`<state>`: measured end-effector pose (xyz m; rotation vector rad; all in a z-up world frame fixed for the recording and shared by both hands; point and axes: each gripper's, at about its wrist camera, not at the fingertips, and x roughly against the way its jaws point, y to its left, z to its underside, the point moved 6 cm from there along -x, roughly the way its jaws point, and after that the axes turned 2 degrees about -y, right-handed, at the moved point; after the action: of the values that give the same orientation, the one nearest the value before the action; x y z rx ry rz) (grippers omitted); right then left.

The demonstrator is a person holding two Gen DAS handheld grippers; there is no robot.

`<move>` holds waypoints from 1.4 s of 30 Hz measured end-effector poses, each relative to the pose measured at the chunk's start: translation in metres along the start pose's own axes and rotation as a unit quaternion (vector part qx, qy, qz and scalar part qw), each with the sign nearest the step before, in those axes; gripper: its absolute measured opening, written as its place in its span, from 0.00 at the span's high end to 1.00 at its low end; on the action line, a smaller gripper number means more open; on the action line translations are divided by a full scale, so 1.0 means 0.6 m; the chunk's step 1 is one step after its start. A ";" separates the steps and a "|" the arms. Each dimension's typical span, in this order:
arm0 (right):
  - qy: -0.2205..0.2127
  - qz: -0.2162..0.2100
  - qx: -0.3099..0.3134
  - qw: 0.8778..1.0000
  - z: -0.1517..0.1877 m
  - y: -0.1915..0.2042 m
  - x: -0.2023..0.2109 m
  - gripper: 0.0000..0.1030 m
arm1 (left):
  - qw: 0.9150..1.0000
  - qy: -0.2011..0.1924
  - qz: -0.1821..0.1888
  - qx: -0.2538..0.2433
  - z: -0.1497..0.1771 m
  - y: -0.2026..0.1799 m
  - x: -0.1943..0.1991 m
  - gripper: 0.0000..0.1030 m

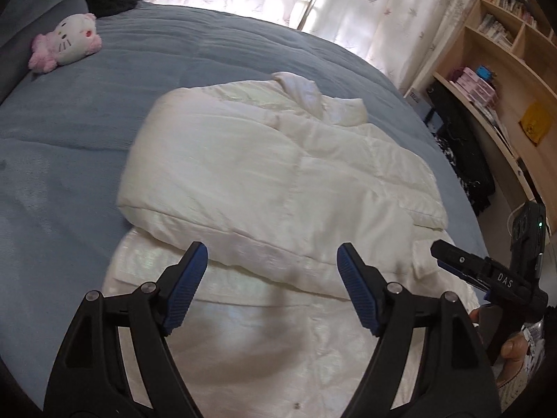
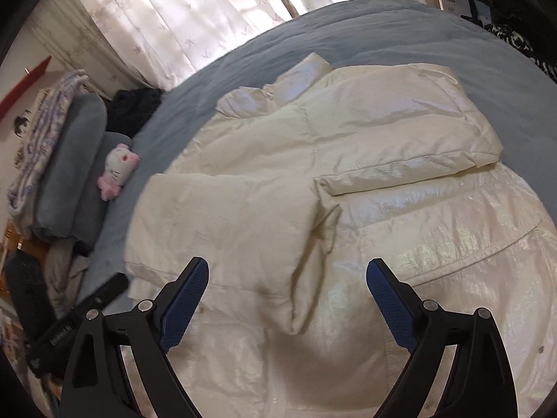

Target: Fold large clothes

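The coat point(image 1: 278, 174), frame centre, looks puffy, light and slippery. Both grippers point(image 1: 271, 268) point(image 2: 287, 289) gape wide, empty; best pinch the lower hem.

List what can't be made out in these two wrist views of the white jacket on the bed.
- White jacket hem: cut off by the bottom edge behind the left gripper; likewise behind the right gripper.
- Jacket front: folded under, hidden.
- Book titles on the shelf: too small.

Open right claw point(image 2: 287, 299) above cream jacket point(image 2: 348, 181).
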<state>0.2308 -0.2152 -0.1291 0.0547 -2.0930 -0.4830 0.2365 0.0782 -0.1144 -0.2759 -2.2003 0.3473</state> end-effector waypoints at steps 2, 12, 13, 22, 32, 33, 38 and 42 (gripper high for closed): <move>0.012 0.009 -0.012 1.000 -0.002 -0.011 -0.024 0.09 | 1.000 -0.007 -0.020 -0.003 -0.011 0.018 -0.004 0.28; 0.062 -0.008 0.042 0.997 -0.019 0.055 -0.149 0.88 | 0.997 -0.035 -0.070 0.026 -0.064 0.090 -0.020 0.28; 0.043 -0.006 0.072 0.996 -0.028 0.078 -0.135 0.90 | 0.996 -0.042 -0.076 0.028 -0.069 0.094 -0.018 0.28; -0.159 -0.017 0.162 0.974 -0.219 0.170 0.026 0.91 | 0.990 -0.094 -0.100 0.030 -0.129 0.065 -0.054 0.28; -0.013 0.074 0.047 0.996 -0.204 -0.060 -0.209 0.56 | 0.984 0.002 -0.177 0.005 -0.140 0.097 -0.256 0.28; -0.018 0.071 0.037 0.997 -0.208 -0.068 -0.197 0.49 | 0.984 0.001 -0.178 0.002 -0.142 0.096 -0.256 0.28; -0.063 0.080 0.039 0.994 -0.221 -0.070 -0.116 0.40 | 0.983 -0.002 -0.186 -0.003 -0.162 0.082 -0.211 0.28; -0.105 0.065 0.066 0.990 -0.242 -0.023 -0.055 0.40 | 0.987 -0.029 -0.160 -0.015 -0.192 0.028 -0.157 0.28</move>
<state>0.3663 -0.2664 -0.0931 -0.0576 -2.3161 -0.2814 0.3863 0.0814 -0.1222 0.0732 -2.2624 0.1452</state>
